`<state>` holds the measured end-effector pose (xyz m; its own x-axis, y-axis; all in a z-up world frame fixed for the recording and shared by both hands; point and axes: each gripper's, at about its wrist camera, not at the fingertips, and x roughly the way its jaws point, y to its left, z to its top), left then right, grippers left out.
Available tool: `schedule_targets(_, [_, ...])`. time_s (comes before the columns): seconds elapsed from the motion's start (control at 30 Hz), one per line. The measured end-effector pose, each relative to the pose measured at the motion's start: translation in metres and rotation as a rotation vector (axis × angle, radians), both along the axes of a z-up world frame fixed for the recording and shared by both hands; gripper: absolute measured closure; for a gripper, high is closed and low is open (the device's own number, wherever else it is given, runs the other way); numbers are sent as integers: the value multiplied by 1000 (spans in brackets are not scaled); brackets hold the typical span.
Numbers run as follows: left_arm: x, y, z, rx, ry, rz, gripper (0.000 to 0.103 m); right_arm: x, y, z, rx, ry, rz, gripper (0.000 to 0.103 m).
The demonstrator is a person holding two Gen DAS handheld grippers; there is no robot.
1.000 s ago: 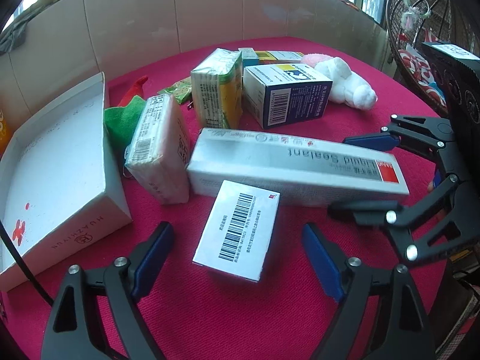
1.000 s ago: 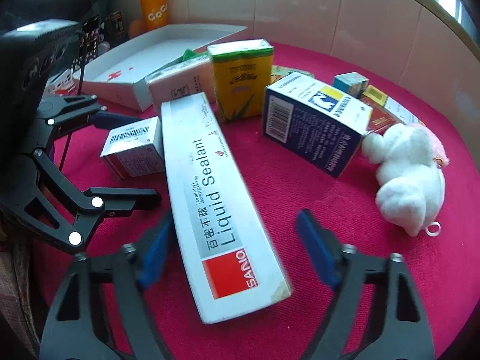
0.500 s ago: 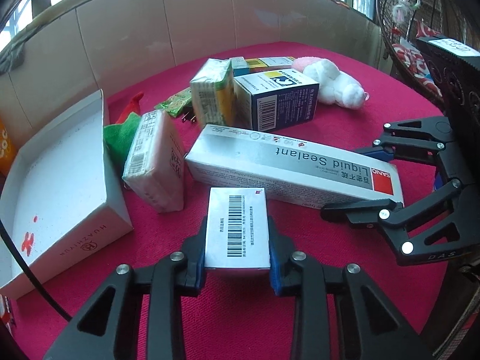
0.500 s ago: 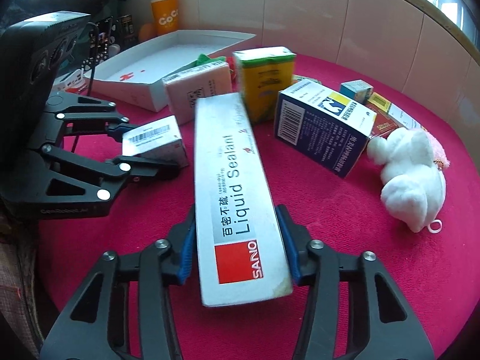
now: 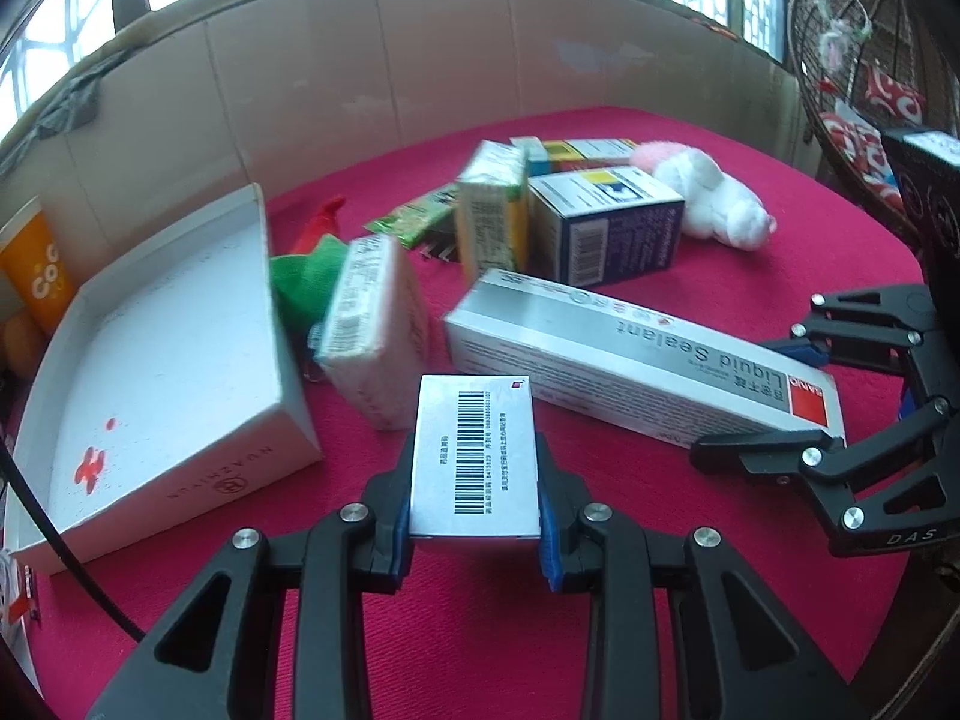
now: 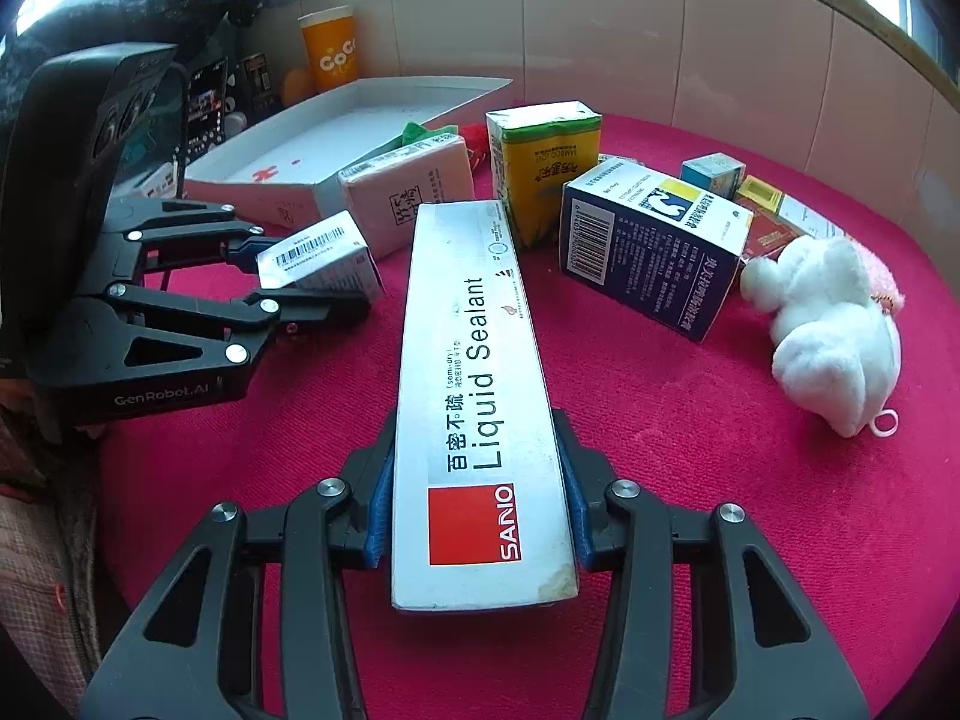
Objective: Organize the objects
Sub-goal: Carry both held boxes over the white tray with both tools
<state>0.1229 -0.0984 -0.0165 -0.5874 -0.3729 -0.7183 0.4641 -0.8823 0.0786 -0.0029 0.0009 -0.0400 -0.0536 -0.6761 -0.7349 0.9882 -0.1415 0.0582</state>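
On the red tabletop (image 5: 600,600), my left gripper (image 5: 474,507) is shut on a small silver box with a barcode (image 5: 474,456), its blue pads pressing both long sides. The right wrist view shows that small box (image 6: 318,258) in the left gripper (image 6: 294,282) at the left. My right gripper (image 6: 479,510) is closing on the near end of the long grey "Liquid Sealant" box (image 6: 474,360), its pads against both sides. The left wrist view has the sealant box (image 5: 630,360) slanting right into the right gripper (image 5: 750,402).
An open white tray box (image 5: 168,330) lies at the left, beside an orange cup (image 5: 36,264). Behind the held boxes stand a pink box (image 5: 372,324), a yellow-green carton (image 5: 492,210), a blue-and-white box (image 5: 606,222) and a white plush toy (image 5: 714,204). Tiled wall behind.
Both grippers stood open around their boxes a second ago. Each has since closed onto its box. The views have tilted up a little.
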Motion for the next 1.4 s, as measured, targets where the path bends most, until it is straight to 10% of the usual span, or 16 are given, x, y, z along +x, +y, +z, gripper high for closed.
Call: schedule_targets(1.4, [72,-44,32,-71,225,344,71,9,-27,61,-192,-77,-140,59])
